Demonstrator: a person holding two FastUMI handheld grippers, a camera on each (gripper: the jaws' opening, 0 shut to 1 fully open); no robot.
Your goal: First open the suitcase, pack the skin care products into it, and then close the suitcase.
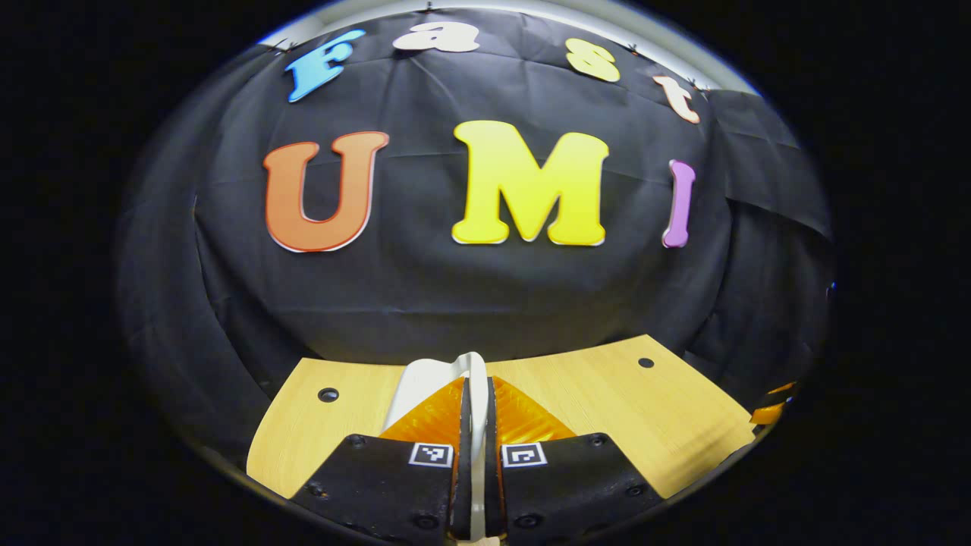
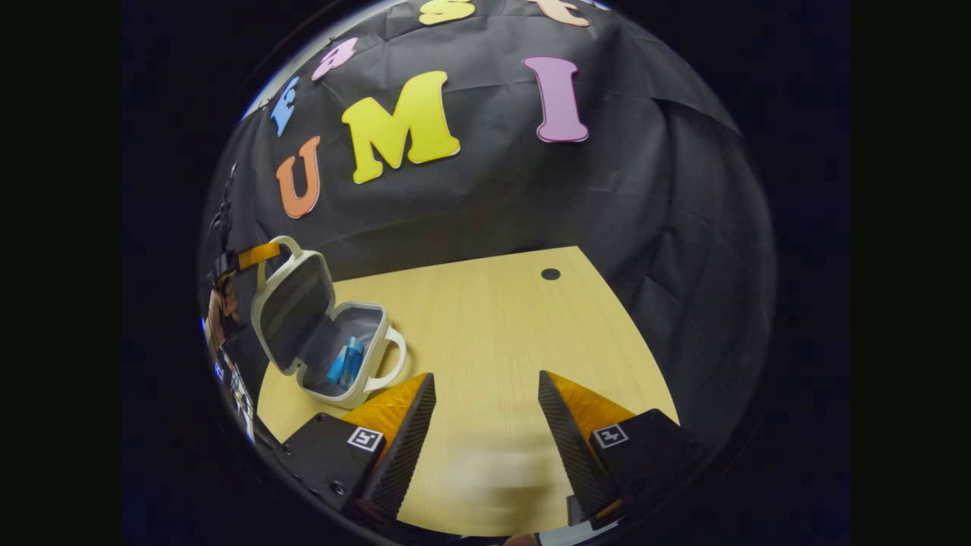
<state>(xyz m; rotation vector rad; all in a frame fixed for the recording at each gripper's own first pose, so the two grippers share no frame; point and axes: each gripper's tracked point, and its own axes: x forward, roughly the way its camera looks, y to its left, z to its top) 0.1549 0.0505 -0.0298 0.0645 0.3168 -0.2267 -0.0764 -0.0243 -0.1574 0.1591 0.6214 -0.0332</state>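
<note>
Left gripper (image 1: 476, 409) pinching suitcase (image 2: 318, 334) lid edge – suitcase open | right gripper (image 2: 485, 394) spread – bare table (image 2: 493, 318)

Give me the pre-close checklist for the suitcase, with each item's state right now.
1. Small white hard-shell suitcase open: ok.
2. Blue skin care tube inside the lower half: ok.
3. Left gripper closed on the white lid handle: ok.
4. Right gripper open, holding nothing: ok.
5. Light wooden table bare beside the case: ok.
6. All products packed: cannot tell.
</note>
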